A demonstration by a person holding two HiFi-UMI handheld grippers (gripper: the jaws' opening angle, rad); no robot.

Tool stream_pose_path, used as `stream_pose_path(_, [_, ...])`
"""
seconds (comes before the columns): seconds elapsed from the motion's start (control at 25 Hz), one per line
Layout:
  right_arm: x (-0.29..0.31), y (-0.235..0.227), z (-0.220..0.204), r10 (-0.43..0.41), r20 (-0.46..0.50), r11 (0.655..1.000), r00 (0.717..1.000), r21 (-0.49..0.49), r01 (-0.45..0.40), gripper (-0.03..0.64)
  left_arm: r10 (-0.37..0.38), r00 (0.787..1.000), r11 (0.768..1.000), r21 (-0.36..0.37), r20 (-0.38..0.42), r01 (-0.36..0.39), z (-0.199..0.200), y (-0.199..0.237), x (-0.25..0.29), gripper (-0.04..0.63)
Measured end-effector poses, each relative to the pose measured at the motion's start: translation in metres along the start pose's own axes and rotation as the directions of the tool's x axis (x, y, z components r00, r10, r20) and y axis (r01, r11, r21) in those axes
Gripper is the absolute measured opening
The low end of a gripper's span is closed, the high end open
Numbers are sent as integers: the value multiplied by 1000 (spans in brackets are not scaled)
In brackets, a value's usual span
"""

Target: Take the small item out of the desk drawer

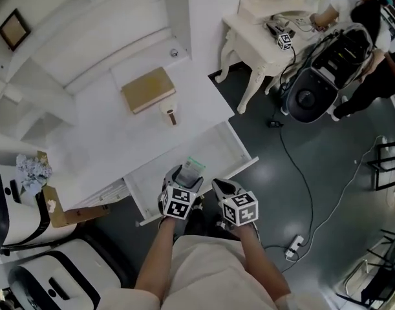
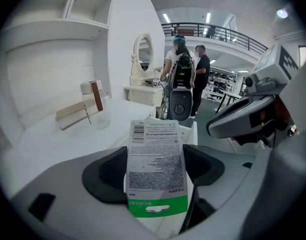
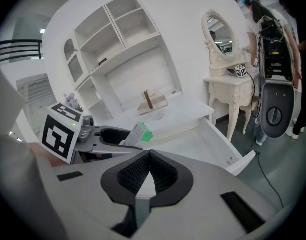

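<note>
1. The packet carries a barcode, fine print too small to read, and a green band.
2. The left gripper clamps the packet by its sides, above the open drawer.
3. The right gripper is closed and empty, over the drawer front.
4. Only the left gripper view shows the print.

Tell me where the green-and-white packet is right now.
Head view, low centre: the packet is clamped in the left gripper over the open drawer, just left of the right gripper.
</note>
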State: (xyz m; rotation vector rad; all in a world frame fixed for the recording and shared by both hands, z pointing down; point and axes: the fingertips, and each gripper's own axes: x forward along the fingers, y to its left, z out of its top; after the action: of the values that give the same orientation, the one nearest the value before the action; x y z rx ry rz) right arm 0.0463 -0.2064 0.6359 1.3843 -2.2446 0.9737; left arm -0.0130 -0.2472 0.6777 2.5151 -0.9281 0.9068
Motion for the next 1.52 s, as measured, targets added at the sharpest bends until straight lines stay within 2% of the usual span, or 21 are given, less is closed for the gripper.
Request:
stream_pose_path(0.32, [-13,6,1,5,38,1000,999,8,-5,25,63,996,994,-91,61,-57,11,-25,-30,356])
stream_pose_path(0.96, [-65,13,-26,36,96,999,995,-36,-33,25,174,977,980,-120,123,-159,11,-64,-83,356])
stream_pose_path(1.16, [-81,17,-33,46,116,998,992,-46,-41,25,214,966,971,-142,145,-194,1,-78,-94,357])
stream_pose_path(1.52, [-96,19,-24,52,154,995,987,-89,-39,25,215,965,970,-144,152,-193,-7,-95,-105,357])
